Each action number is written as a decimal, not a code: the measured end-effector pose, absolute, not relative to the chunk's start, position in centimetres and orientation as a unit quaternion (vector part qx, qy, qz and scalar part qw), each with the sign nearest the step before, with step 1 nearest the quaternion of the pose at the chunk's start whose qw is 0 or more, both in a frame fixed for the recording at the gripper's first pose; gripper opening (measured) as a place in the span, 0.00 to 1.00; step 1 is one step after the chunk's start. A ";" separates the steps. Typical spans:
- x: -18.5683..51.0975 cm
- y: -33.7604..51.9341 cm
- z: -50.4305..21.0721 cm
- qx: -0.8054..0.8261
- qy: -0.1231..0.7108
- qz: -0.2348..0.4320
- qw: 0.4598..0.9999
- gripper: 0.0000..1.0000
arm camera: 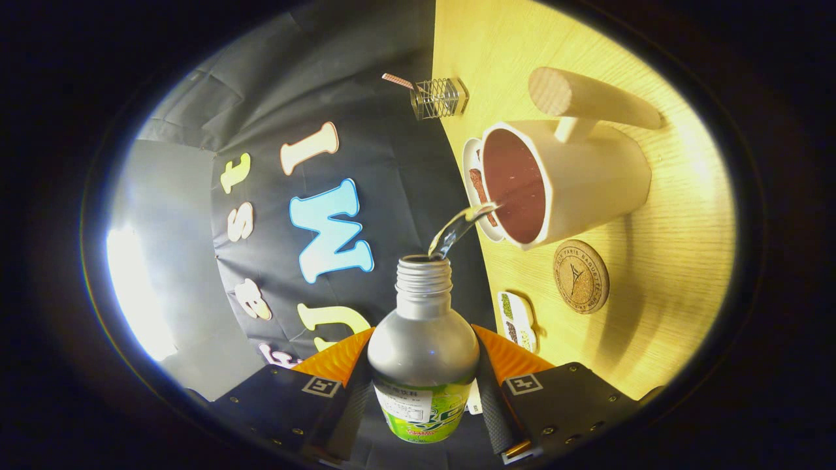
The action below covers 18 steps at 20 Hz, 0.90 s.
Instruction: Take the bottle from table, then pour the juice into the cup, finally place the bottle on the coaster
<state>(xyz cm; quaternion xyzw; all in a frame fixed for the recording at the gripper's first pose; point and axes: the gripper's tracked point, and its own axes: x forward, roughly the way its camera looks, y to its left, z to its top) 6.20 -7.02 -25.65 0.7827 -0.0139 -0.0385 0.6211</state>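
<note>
Gripped between the two fingers, the bottle (423,352) sits nearest the lens, its silver shoulder and green label pressed on both sides, so the gripper (423,385) is closed on it around the lower body. Its long axis runs straight ahead along the fingers, with the open threaded neck pointing away from the camera, and the whole view is rolled so that the wooden table (653,274) stands on edge to one side; I judge the bottle tipped close to level. From the neck a thin stream of juice (457,228) arcs across into the cup (562,179), a pale mug with a thick wooden handle, whose dark inside faces the bottle mouth. The stream lands just inside the rim, so pouring is under way and looks on target. A round cork coaster (580,276) lies on the table just beside the cup, nearer to the fingers than the cup is and a little off the bottle's axis. Putting the bottle there calls for righting it first, then a short shift toward the coaster. A small wire holder (439,98) stands well beyond the cup.
</note>
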 end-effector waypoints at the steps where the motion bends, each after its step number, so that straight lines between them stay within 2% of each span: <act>1: 6.2 -7.0 -25.7 0.783 -0.013 -0.037 0.621 0.76; 18: 6.1 -6.5 -25.1 0.805 -0.031 -0.024 0.592 0.76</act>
